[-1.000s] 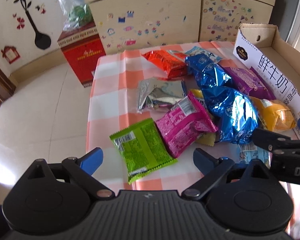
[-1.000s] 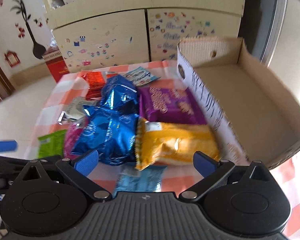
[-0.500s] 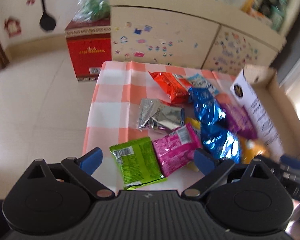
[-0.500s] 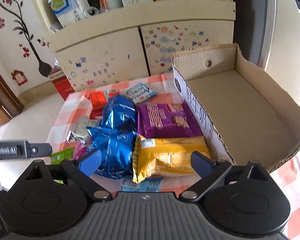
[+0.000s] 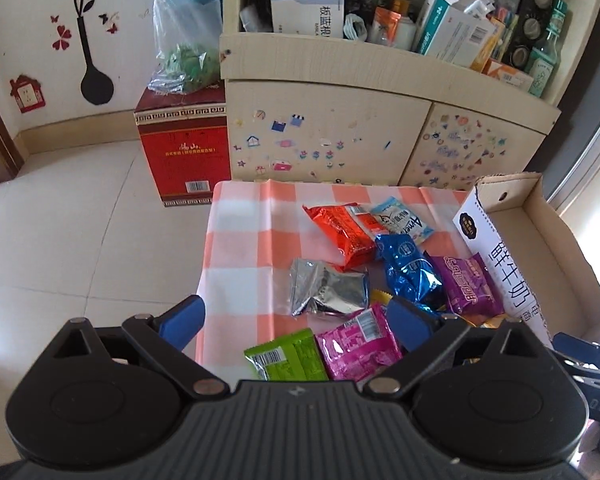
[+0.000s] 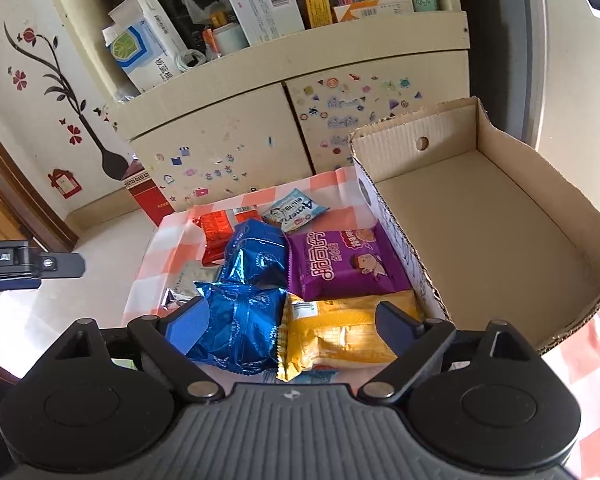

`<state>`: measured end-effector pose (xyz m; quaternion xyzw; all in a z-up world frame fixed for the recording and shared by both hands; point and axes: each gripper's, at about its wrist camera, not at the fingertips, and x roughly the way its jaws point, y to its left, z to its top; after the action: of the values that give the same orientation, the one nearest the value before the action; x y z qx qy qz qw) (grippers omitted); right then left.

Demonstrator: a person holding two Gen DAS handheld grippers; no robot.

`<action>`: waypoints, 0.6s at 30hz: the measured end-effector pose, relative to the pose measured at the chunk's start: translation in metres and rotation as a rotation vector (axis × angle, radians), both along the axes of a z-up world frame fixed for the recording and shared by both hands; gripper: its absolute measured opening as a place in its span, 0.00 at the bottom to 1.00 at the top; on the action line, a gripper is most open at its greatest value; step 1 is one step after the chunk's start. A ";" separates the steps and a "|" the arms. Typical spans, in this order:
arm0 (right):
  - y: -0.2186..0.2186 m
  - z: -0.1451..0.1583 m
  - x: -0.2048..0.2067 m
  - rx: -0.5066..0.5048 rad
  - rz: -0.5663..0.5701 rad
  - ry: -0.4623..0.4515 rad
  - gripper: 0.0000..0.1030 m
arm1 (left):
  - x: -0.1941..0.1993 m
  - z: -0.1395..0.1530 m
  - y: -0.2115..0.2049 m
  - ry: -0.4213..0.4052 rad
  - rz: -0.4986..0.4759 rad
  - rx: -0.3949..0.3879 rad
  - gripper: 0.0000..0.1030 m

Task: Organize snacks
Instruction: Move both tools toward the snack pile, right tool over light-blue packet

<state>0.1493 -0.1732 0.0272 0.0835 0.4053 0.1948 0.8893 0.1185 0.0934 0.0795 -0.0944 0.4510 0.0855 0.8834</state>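
Observation:
Several snack packets lie on a small table with an orange checked cloth (image 5: 240, 248): green (image 5: 286, 358), pink (image 5: 356, 344), silver (image 5: 328, 290), orange-red (image 5: 342, 232), blue foil (image 5: 410, 270), purple (image 5: 466, 286) and a pale blue one (image 5: 402, 220). The right wrist view also shows a yellow packet (image 6: 348, 328), a second blue foil packet (image 6: 240, 320) and the purple one (image 6: 340, 264). An empty cardboard box (image 6: 488, 240) stands to their right. My left gripper (image 5: 296, 322) is open and empty, above the near packets. My right gripper (image 6: 292, 326) is open and empty, above the yellow and blue packets.
A cream cabinet with stickers (image 5: 340, 140) stands behind the table, its shelf crammed with boxes. A red carton (image 5: 182, 148) with a plastic bag on top sits on the tiled floor to the left. The left gripper shows at the left edge of the right wrist view (image 6: 32, 266).
Both grippers have risen and pulled back from the table, so more of the cabinet and shelf shows. The packets have not moved. Both stay open.

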 end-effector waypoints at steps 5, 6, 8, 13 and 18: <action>-0.007 0.000 -0.004 0.004 -0.013 -0.001 0.92 | -0.012 0.006 -0.005 -0.029 -0.015 0.065 0.95; -0.009 0.001 -0.005 0.002 -0.018 -0.001 0.92 | -0.014 0.008 -0.005 -0.038 -0.017 0.084 0.95; -0.012 0.001 -0.007 0.007 -0.025 0.003 0.92 | -0.017 0.013 -0.002 -0.055 -0.016 0.101 0.95; -0.014 0.001 -0.006 0.022 -0.015 0.009 0.93 | -0.017 0.024 0.015 -0.073 0.027 0.145 0.95; -0.014 0.007 -0.011 0.030 0.026 0.010 0.95 | -0.028 0.037 0.023 -0.070 0.050 0.135 0.95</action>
<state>0.1380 -0.1872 0.0339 0.0923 0.4081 0.2120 0.8832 0.0904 0.1164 0.1165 -0.0488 0.4106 0.1347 0.9005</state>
